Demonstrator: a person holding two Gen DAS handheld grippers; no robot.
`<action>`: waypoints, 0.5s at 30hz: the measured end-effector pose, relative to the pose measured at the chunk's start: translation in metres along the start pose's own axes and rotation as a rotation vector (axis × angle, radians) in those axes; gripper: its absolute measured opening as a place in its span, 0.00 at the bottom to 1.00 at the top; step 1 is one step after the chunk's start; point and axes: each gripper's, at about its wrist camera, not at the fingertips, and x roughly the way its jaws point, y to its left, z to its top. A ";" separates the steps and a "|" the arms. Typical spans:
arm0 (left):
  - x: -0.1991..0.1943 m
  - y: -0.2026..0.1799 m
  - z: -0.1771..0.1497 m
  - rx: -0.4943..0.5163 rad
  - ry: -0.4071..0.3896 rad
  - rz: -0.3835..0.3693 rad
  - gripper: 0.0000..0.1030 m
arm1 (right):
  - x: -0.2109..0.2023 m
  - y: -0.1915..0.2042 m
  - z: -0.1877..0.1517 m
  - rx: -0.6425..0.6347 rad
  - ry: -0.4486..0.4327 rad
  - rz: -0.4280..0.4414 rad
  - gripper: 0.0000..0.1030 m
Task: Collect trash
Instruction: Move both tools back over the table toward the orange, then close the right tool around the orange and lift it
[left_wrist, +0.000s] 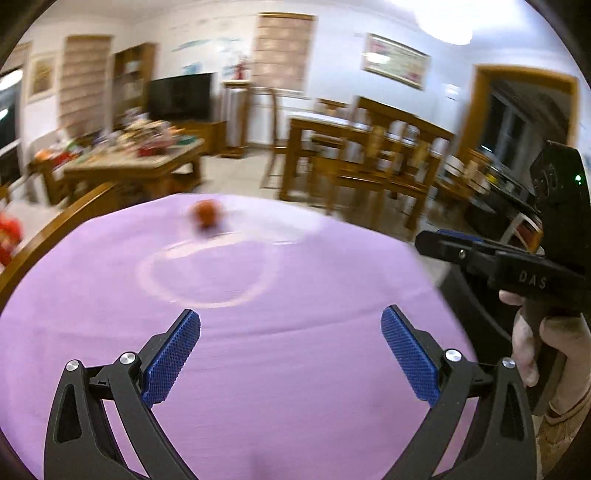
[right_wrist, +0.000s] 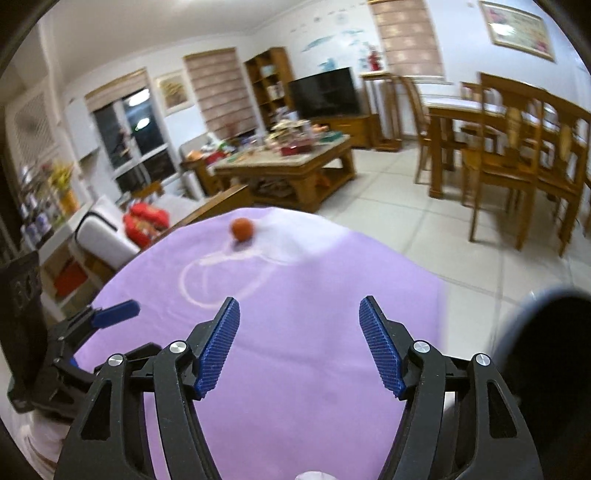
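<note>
A small orange-red round thing (left_wrist: 206, 217) lies near the far edge of the purple-covered table (left_wrist: 258, 350); it also shows in the right wrist view (right_wrist: 242, 229). My left gripper (left_wrist: 290, 345) is open and empty above the near part of the cloth. My right gripper (right_wrist: 299, 341) is open and empty too, also well short of the round thing. The right gripper shows at the right in the left wrist view (left_wrist: 436, 242), and the left gripper shows at the left in the right wrist view (right_wrist: 122, 310). The left wrist view is blurred.
A pale ring mark (left_wrist: 207, 273) lies on the cloth. A dark rounded container (right_wrist: 546, 354) stands off the table's right edge. Beyond are a cluttered coffee table (right_wrist: 288, 162), a dining table with chairs (right_wrist: 517, 147) and a sofa arm (left_wrist: 55, 229).
</note>
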 end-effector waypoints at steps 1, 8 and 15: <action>-0.002 0.015 0.002 -0.025 0.001 0.024 0.95 | 0.015 0.013 0.009 -0.019 0.013 0.005 0.66; -0.015 0.077 -0.006 -0.105 0.007 0.151 0.95 | 0.131 0.071 0.065 -0.102 0.120 -0.005 0.66; -0.005 0.094 -0.017 -0.142 0.052 0.159 0.95 | 0.234 0.090 0.088 -0.125 0.177 -0.079 0.66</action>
